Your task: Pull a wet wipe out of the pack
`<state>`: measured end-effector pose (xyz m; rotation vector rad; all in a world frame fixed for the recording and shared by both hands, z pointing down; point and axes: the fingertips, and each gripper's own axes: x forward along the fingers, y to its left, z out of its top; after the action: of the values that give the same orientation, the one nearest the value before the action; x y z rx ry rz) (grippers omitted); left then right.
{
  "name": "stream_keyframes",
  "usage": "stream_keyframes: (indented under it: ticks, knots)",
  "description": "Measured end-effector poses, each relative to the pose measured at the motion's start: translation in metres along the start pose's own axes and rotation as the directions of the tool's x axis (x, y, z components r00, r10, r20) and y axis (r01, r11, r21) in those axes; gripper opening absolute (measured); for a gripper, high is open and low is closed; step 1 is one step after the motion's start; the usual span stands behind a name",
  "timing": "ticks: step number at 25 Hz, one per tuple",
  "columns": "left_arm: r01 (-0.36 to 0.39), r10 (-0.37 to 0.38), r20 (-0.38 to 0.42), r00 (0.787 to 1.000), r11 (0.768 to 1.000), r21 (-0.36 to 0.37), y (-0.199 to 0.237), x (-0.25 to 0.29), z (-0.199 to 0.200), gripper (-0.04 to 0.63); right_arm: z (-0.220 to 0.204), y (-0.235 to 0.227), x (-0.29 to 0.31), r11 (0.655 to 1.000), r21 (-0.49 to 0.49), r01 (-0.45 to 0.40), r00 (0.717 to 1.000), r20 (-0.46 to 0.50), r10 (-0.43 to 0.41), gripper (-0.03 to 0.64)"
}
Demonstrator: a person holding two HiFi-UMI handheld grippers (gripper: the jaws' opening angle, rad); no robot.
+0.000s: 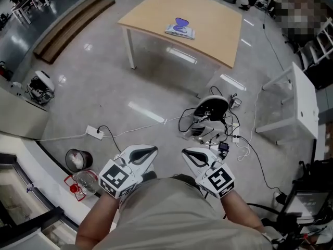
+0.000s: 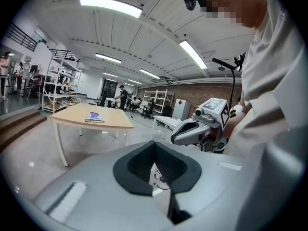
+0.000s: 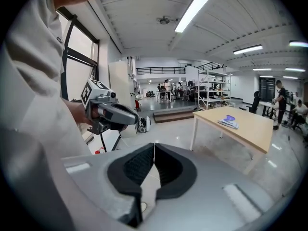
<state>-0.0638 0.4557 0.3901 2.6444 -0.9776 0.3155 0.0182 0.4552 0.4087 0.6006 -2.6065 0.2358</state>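
**Both grippers empty, pack away on table**

Head view: wet wipe pack [image 1: 180,28] lies on the tan table [image 1: 218,20], upper centre. Left gripper [image 1: 149,151] and right gripper [image 1: 188,152] sit at bottom centre, well apart from it.
Left gripper view: jaws together, nothing held.
Right gripper view: jaws together, nothing held. Pack contents too small to tell.

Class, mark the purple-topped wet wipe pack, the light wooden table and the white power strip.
Purple-topped wet wipe pack [image 1: 180,30], head view, its middle.
Light wooden table [image 1: 216,22], head view, bare top.
White power strip [image 1: 94,133], head view, its body.
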Motion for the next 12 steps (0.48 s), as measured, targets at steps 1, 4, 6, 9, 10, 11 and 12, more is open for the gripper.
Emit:
stream_keyframes:
  ticks: [1, 4, 6, 9, 10, 11, 12]
  knots:
    - [0.006, -0.006, -0.004, 1.0, 1.0, 0.006, 0.009, -0.005, -0.001, 0.005, 0.005, 0.0, 0.01, 1.0, 0.007, 0.006, 1.0, 0.0, -0.006, 0.005]
    - [0.016, -0.016, -0.015, 1.0, 1.0, 0.002, 0.038, -0.018, -0.007, 0.005, 0.015, 0.002, 0.041, 1.0, 0.007, 0.017, 1.0, -0.006, -0.017, 0.005]
    - [0.018, -0.019, -0.019, 1.0, 1.0, -0.007, 0.054, -0.022, -0.011, 0.005, 0.021, 0.002, 0.057, 1.0, 0.01, 0.015, 1.0, -0.013, -0.015, 0.005]
    - [0.021, -0.021, -0.023, 1.0, 1.0, -0.008, 0.071, -0.017, -0.012, 0.005, 0.026, -0.004, 0.073, 1.0, 0.011, 0.004, 1.0, -0.023, -0.003, 0.005]
    - [0.021, -0.021, -0.025, 0.999, 1.0, -0.007, 0.077, -0.013, -0.011, 0.005, 0.027, -0.008, 0.077, 1.0, 0.015, 0.002, 1.0, -0.025, -0.001, 0.005]
    - [0.02, -0.02, -0.027, 0.999, 1.0, -0.006, 0.084, -0.009, -0.01, 0.005, 0.029, -0.014, 0.081, 1.0, 0.017, 0.0, 1.0, -0.026, 0.0, 0.005]
    - [0.017, -0.017, -0.03, 0.999, 1.0, -0.004, 0.091, -0.004, -0.008, 0.005, 0.03, -0.022, 0.085, 1.0, 0.016, -0.002, 1.0, -0.026, 0.002, 0.005]
